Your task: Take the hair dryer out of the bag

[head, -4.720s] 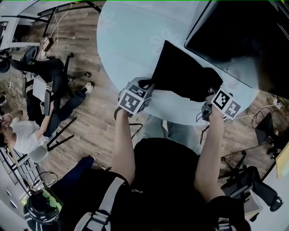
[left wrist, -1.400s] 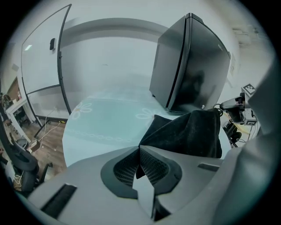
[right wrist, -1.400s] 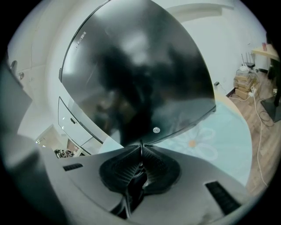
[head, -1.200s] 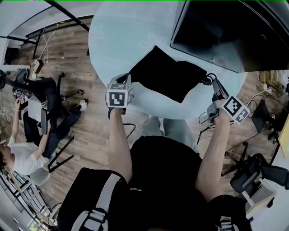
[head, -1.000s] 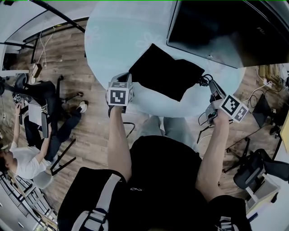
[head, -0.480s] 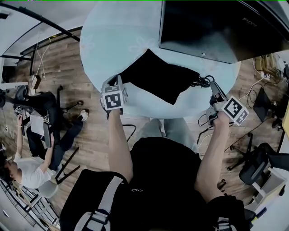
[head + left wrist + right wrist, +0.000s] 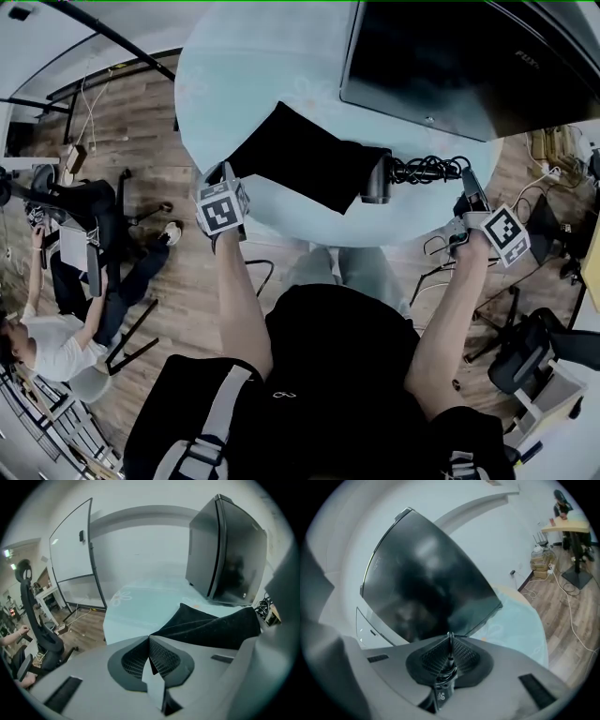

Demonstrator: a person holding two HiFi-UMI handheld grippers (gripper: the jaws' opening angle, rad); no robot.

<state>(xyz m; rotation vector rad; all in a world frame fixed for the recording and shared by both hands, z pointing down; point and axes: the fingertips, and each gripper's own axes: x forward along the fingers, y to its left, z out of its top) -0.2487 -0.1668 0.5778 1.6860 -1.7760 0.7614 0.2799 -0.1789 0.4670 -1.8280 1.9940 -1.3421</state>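
A black bag [image 7: 300, 161] lies on the round pale-blue table [image 7: 262, 66]. My left gripper [image 7: 228, 178] is shut on the bag's near left corner [image 7: 151, 638]. The hair dryer's grey end [image 7: 375, 178] sticks out of the bag's right-hand mouth. Its coiled black cord [image 7: 424, 170] runs off to the right. My right gripper [image 7: 467, 180] is shut on that cord; the cord and its plug [image 7: 448, 660] show between the pads in the right gripper view. Most of the dryer's body is hidden inside the bag [image 7: 211, 626].
A big black screen [image 7: 469, 66] stands on the table's far right, close behind the bag and cord. The table's near edge [image 7: 309, 234] is just in front of both grippers. A seated person [image 7: 52, 328] and office chairs [image 7: 534, 352] are on the wooden floor.
My left gripper has drawn the bag to the left while my right gripper has pulled the cord to the right and up. The dryer's grey end has come out of the bag's mouth.
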